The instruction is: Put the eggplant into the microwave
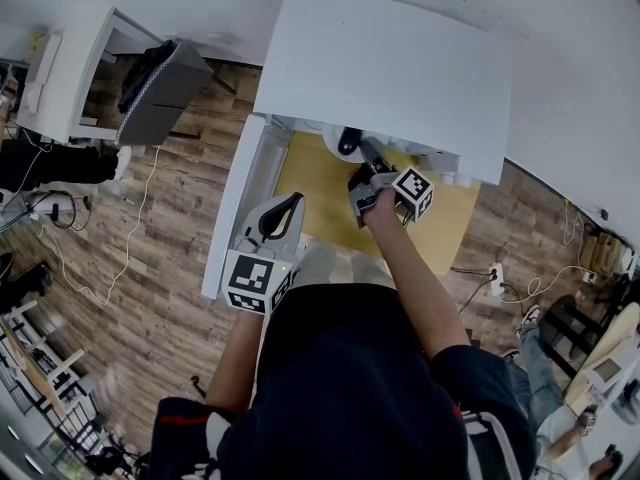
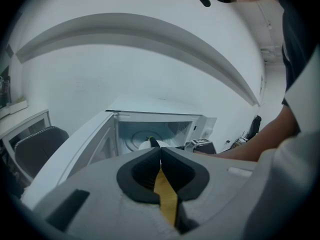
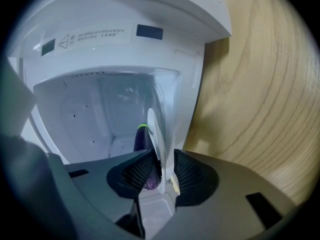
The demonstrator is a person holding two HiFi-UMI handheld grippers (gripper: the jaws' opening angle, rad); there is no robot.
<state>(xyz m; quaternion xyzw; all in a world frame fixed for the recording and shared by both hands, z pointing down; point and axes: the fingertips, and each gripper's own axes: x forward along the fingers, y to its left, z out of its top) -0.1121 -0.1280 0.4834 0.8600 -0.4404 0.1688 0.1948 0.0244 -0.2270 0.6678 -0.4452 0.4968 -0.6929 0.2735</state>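
The white microwave [image 1: 380, 78] stands on a wooden table [image 1: 315, 193] with its door [image 1: 240, 203] swung open to the left. A dark purple eggplant [image 3: 141, 141] with a green stem lies on a white plate [image 3: 156, 134] inside the cavity. My right gripper [image 3: 163, 169] reaches into the opening; the plate's rim stands between its jaws with a gap showing beside one pad, so it is open. In the head view the eggplant [image 1: 349, 141] shows just ahead of that gripper [image 1: 368, 153]. My left gripper [image 1: 285, 206] hangs near the open door, shut and empty, its pads [image 2: 150, 156] meeting.
A grey office chair [image 1: 150, 88] and a white desk [image 1: 70, 68] stand on the wood floor to the left. Cables [image 1: 60, 228] trail over the floor. Another person's legs [image 1: 545, 368] are at the lower right. The table edge runs under the door.
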